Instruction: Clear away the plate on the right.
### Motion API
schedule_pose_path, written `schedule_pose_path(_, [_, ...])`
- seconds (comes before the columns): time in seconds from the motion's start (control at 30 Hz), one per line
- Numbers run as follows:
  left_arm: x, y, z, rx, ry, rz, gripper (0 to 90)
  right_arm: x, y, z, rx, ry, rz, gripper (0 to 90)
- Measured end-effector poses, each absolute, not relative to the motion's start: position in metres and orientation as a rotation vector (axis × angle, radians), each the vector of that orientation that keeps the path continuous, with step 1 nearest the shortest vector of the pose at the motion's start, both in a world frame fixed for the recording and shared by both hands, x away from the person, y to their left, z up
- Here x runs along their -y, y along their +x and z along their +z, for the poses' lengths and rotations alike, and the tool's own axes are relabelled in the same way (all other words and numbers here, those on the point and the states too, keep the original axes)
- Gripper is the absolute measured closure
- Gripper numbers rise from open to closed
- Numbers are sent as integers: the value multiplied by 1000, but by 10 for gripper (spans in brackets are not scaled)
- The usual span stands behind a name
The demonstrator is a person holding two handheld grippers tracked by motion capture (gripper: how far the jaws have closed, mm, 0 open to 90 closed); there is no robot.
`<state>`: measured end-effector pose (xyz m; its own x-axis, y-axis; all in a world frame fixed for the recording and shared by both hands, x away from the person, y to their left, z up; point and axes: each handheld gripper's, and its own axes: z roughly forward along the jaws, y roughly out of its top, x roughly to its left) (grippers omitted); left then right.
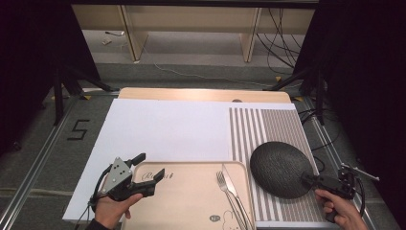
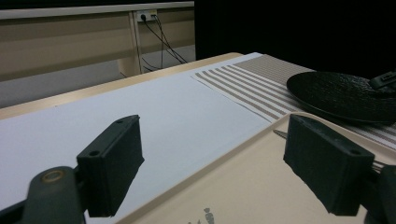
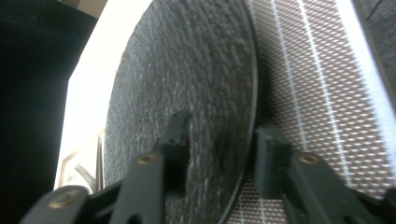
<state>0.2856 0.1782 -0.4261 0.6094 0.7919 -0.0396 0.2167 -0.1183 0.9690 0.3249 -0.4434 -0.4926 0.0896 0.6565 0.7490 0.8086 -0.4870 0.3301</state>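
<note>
A round black plate [image 1: 280, 168] [image 3: 187, 70] lies on a striped placemat [image 1: 268, 124] at the right. My right gripper [image 1: 309, 178] [image 3: 222, 140] is at the plate's near right rim. One jaw is over the plate's top and the other outside its edge, with a gap still showing at the rim, so it is open. A beige tray [image 1: 186, 206] sits at the front centre with a fork [image 1: 224, 187] and a knife [image 1: 233, 189] on its right side. My left gripper [image 1: 151, 165] [image 2: 210, 144] stands open over the tray's far left corner, with nothing between its jaws.
A large white sheet [image 1: 163, 129] covers the left and middle of the wooden table. The plate [image 2: 345, 95] lies beyond the tray's rim [image 2: 243, 149] in the left gripper view. Cables and table legs are on the floor behind the table.
</note>
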Motion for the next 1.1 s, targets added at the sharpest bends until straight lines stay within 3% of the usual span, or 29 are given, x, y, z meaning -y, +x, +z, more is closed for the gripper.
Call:
schedule_pose_path(0.13, [-178,286,-426,-847,1656,608,188,445,324,-494,1476,-2226,-1324,750])
schedule_pose_path(0.53, [-179,286,-426,-847,1655,606,191,447,321,-487,1342,-2177,-1462,853])
schedule_pose_path(1.1, [-179,286,-426,-844,1655,609,195,444,320,-481,1303,-2195,-1511,874])
